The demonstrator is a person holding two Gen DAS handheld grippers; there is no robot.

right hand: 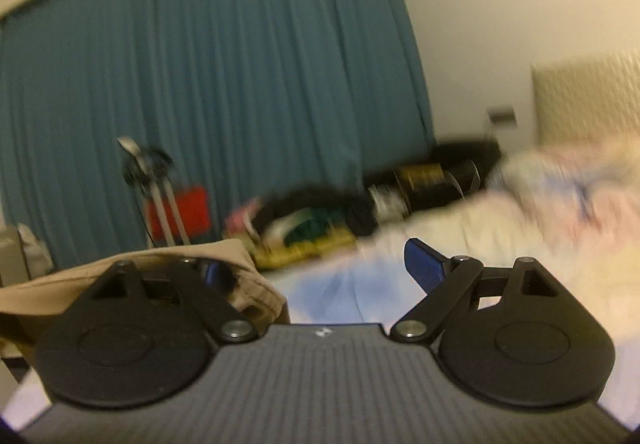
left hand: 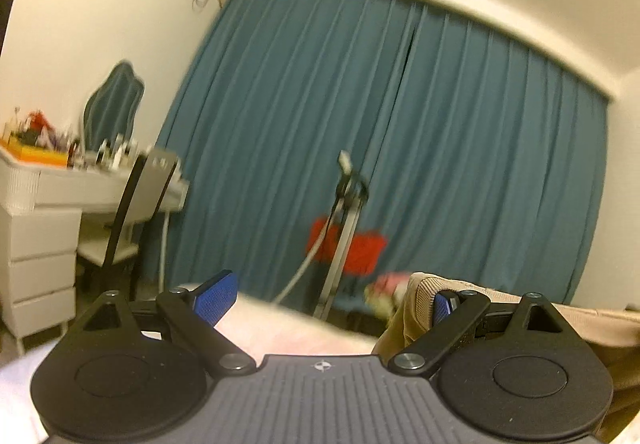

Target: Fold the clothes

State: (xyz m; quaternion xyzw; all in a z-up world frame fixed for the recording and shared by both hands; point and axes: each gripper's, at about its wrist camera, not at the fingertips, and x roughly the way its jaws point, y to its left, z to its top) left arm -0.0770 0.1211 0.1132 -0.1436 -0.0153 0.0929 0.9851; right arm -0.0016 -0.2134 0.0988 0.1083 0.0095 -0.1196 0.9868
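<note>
Looking along the left gripper [left hand: 328, 304], we see its jaws spread wide, clenching nothing. Only its right fingertip touches the tan garment [left hand: 424, 288], which rises at the right edge of this view above the pale bed [left hand: 300, 328]. The teal curtain [left hand: 360, 124] fills the background.

In the right wrist view the same tan garment [right hand: 248, 260] lies at the left and wraps around the left fingertip of the right gripper [right hand: 320, 268], which is also fully released. So the cloth sits between the two tools, just over the bed.

We judge that this fits two stages: the jaws are about to pinch the edge, or they have just let a fold go. We cannot settle which.

We can read no brand, label or writing; the small round mark on each gripper body is too blurred.
</note>
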